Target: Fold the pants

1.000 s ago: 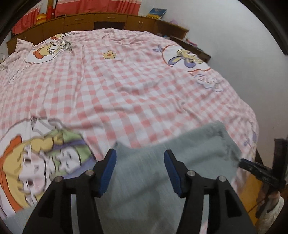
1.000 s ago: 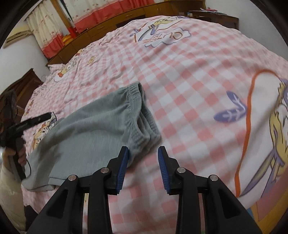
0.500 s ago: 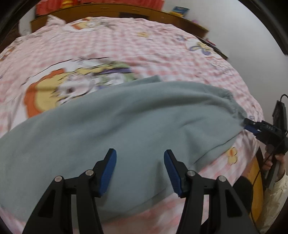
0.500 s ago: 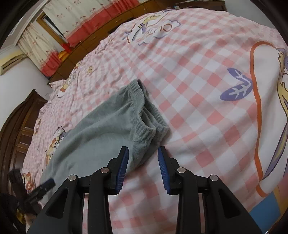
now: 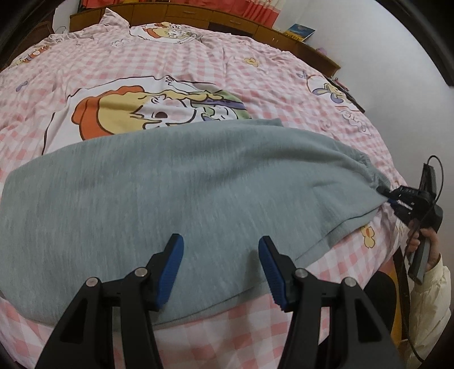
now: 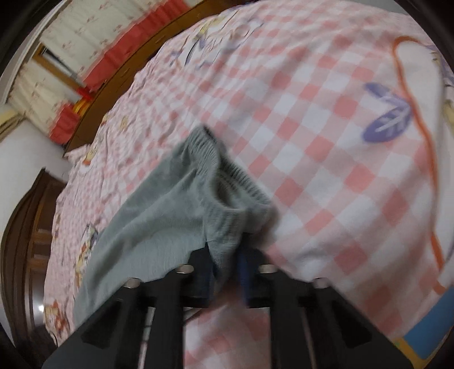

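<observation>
Grey-green pants (image 5: 181, 187) lie spread across the near side of a pink checked bed cover (image 5: 198, 65). My left gripper (image 5: 220, 268) is open and empty, hovering over the pants' near edge. In the right wrist view the pants' elastic waistband (image 6: 224, 198) bunches up, and my right gripper (image 6: 225, 269) is shut on its near corner. That gripper also shows in the left wrist view (image 5: 397, 198), at the pants' right end. The right wrist view is blurred.
The bed cover carries large cartoon prints (image 5: 147, 108). A wooden headboard and cabinets (image 5: 198, 17) run along the far side under red curtains. A white wall (image 5: 383, 56) stands to the right. A dark wooden wardrobe (image 6: 25, 241) stands at the left in the right wrist view.
My right gripper has moved forward onto the waistband corner and closed on it. My left gripper has drawn back and turned, so the whole of the pants now shows in front of it.
</observation>
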